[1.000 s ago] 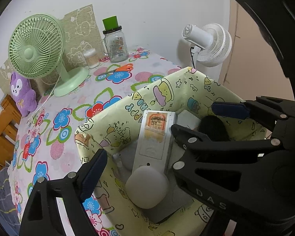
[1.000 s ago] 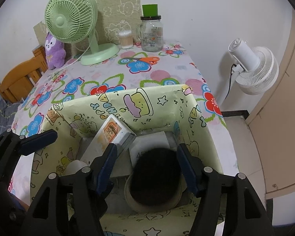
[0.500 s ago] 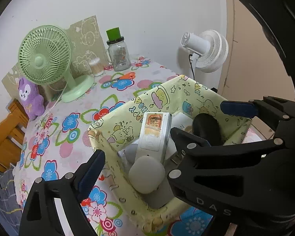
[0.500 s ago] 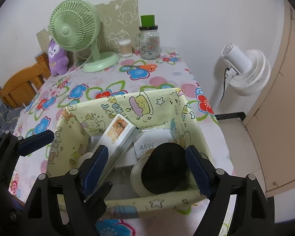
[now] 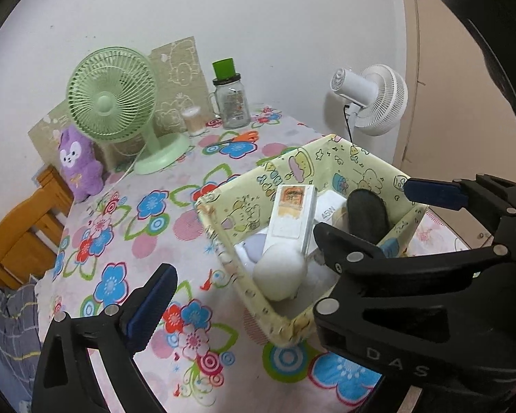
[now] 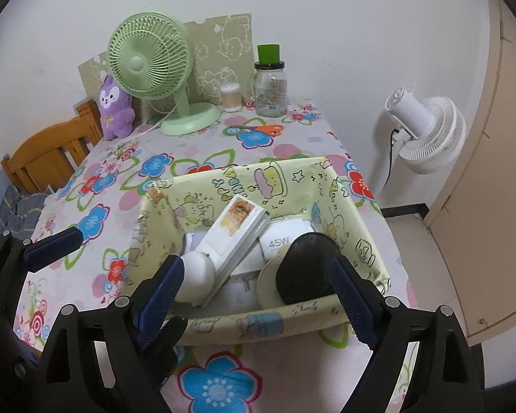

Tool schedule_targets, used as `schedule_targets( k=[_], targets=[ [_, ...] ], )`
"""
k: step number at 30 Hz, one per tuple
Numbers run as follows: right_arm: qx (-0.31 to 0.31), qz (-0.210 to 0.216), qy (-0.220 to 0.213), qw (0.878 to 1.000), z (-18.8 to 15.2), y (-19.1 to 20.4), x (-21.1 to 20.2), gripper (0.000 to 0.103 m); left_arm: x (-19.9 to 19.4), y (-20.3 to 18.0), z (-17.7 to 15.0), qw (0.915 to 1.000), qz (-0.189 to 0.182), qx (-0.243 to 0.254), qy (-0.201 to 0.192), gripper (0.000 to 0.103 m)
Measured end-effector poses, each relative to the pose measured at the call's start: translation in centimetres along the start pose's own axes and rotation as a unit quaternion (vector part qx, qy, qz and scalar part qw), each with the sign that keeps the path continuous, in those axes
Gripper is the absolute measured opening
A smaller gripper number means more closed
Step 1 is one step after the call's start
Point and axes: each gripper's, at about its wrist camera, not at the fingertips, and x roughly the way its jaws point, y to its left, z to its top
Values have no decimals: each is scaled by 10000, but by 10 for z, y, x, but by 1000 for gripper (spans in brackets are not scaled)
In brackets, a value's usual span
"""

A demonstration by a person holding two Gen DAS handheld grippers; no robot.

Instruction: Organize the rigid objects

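Both grippers backing up and away from the yellow cartoon-print fabric basket (image 6: 326, 316) at the table's near right. Left gripper (image 5: 289, 234) and right gripper (image 6: 254, 292) opening wide, both empty. Black round puck (image 6: 306, 272) and white flat box (image 6: 235, 237) now sit inside; looks sorted.

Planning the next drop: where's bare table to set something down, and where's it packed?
Free: tablecloth between yellow bin and green fan; also the near strip below the bin. Crowded: the bin itself, and the back edge with fan, plush, jar, scissors.
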Motion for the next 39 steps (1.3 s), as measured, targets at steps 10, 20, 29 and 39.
schedule_targets(
  k=[10,20,29,39],
  targets=[
    [-25,-28,-162,9999,-18,25,-24,90,-25,16,-23,9997,152,-92,-149,102],
    [-138,-3,-335,9993,-29,48,-41,90,-45,40,-44,9981,320,-467,-251,103],
    [-260,-46,-576,9980,-39,62,-53,91,-57,67,-66,9931,485,-1028,-295,103],
    [-301,-52,-850,9959,-48,65,-65,95,-74,81,-80,9875,674,-1336,-486,103]
  ],
)
